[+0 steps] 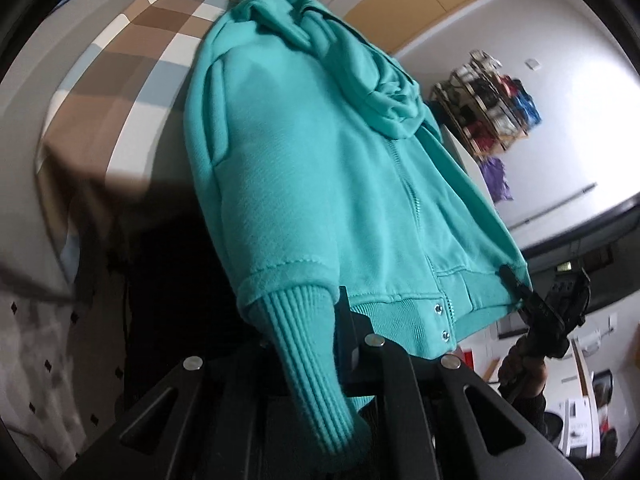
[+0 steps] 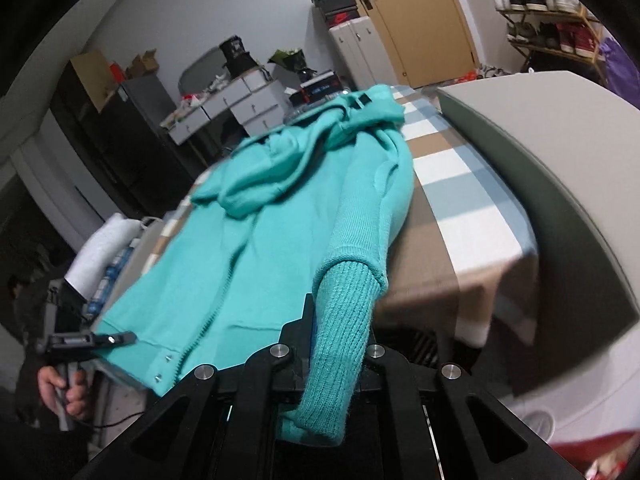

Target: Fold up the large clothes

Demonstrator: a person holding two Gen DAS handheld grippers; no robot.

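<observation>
Teal hoodie (image 1: 320, 184): lying zip-up on the checked bedcover (image 1: 132, 80), hood bunched at the far end. Left gripper (image 1: 340, 320) and right gripper (image 2: 320, 332) each clamp a hem corner with a ribbed cuff, apparently to carry the bottom edge over for a fold.

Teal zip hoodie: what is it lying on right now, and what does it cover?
The teal zip hoodie lies on a checked brown, white and blue bedspread, hem overhanging the near edge. Whatever is beneath its body is covered. Both grippers grip it.
</observation>
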